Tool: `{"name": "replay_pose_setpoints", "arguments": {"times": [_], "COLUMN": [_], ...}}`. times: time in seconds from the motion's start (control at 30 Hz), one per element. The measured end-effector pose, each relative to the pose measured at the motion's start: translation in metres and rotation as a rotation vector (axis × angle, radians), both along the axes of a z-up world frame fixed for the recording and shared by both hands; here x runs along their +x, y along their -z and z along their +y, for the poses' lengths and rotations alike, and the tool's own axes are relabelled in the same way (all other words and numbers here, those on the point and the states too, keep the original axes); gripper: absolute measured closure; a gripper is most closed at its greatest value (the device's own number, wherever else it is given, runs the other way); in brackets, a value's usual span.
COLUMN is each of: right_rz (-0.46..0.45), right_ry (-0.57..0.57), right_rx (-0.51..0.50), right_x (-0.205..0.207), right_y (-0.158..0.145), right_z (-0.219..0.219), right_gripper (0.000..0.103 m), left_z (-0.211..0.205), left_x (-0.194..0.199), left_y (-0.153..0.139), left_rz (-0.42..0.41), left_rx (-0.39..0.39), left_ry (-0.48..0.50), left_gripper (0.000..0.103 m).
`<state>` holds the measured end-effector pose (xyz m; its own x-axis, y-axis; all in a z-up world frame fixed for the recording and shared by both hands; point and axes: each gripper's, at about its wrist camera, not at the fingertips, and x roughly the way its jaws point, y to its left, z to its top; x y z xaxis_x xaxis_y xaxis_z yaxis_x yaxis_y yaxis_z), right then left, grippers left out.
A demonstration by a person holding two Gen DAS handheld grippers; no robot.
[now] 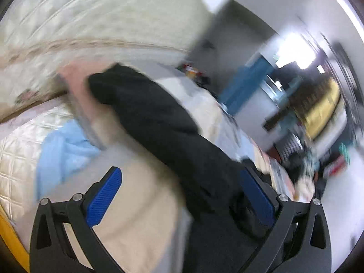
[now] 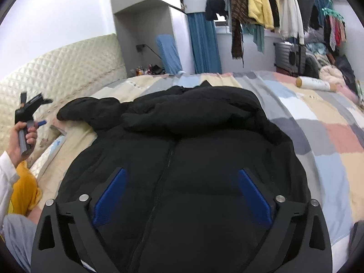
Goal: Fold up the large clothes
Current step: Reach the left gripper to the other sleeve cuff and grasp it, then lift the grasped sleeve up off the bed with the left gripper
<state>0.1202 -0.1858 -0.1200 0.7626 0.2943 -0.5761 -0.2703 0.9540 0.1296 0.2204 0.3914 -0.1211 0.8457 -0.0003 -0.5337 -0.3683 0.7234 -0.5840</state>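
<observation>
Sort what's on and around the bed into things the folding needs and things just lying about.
Needed:
black jacket, spread front-up on the bed
left claw, open
right claw, open above the jacket

Lying about:
patchwork blanket
white tube on the blanket
hanging clothes
suitcase
blue cloth

Jacket (image 2: 182,159) lies flat on the bed cover (image 2: 318,136), directly under and ahead of my right tongs (image 2: 182,195), zip running away from me between the two fingers. Hood end sits at the far side. One sleeve (image 2: 91,111) stretches off to the far left, toward the headboard (image 2: 61,72). My left tongs (image 2: 34,113) are up at far left, just beside that sleeve's end. From my left tongs (image 1: 182,195), the sleeve (image 1: 159,122) runs ahead from the right finger. Bottle (image 2: 316,83) lies on the cover far right. Hanging clothes (image 2: 273,6) beyond the bed.
</observation>
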Motion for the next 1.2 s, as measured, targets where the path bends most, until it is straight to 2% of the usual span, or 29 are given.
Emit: {"name": "replay_pose_setpoints", "arguments": {"times": [0.13,0.23,0.43,0.53,0.7,0.8,0.83,0.87,0.9,0.93,0.97,1.07,1.2], "right_rz": [0.011,0.015,0.032,0.045,0.052,0.062,0.065,0.067,0.065,0.060,0.057,0.027,-0.007], "right_ry": [0.029,0.035,0.049,0.061,0.076,0.083,0.083,0.082,0.079,0.078,0.075,0.076,0.073], "right_rx": [0.011,0.005,-0.009,-0.010,-0.028,-0.030,-0.030,-0.028,-0.025,-0.024,-0.026,-0.043,-0.041], "right_x": [0.009,0.018,0.036,0.047,0.059,0.063,0.064,0.064,0.064,0.062,0.062,0.058,0.049], "right_y": [-0.002,-0.002,0.003,0.007,0.013,0.018,0.019,0.019,0.019,0.018,0.017,0.011,0.002], "right_z": [0.003,0.010,0.021,0.023,0.024,0.023,0.022,0.022,0.021,0.020,0.020,0.017,0.008], "right_gripper": [0.002,0.002,0.002,0.002,0.002,0.002,0.002,0.002,0.002,0.002,0.002,0.002,0.002], "left_z": [0.067,0.100,0.132,0.141,0.145,0.142,0.141,0.142,0.142,0.143,0.144,0.143,0.139], "left_x": [0.002,0.011,0.042,0.059,0.095,0.105,0.107,0.109,0.109,0.106,0.103,0.084,0.051], "left_y": [0.024,0.044,0.070,0.078,0.084,0.077,0.074,0.071,0.068,0.064,0.061,0.039,0.001], "left_rz": [0.016,0.005,-0.049,-0.064,-0.036,-0.039,-0.034,-0.019,-0.004,-0.009,-0.022,-0.044,-0.035], "left_rx": [-0.075,-0.150,-0.236,-0.251,-0.248,-0.225,-0.213,-0.200,-0.190,-0.187,-0.187,-0.169,-0.051], "left_ry": [-0.106,-0.125,-0.125,-0.129,-0.104,-0.114,-0.128,-0.146,-0.163,-0.179,-0.194,-0.261,-0.387], "left_gripper": [0.000,0.000,0.001,0.001,0.006,0.018,0.030,0.046,0.056,0.075,0.085,0.097,0.101]}}
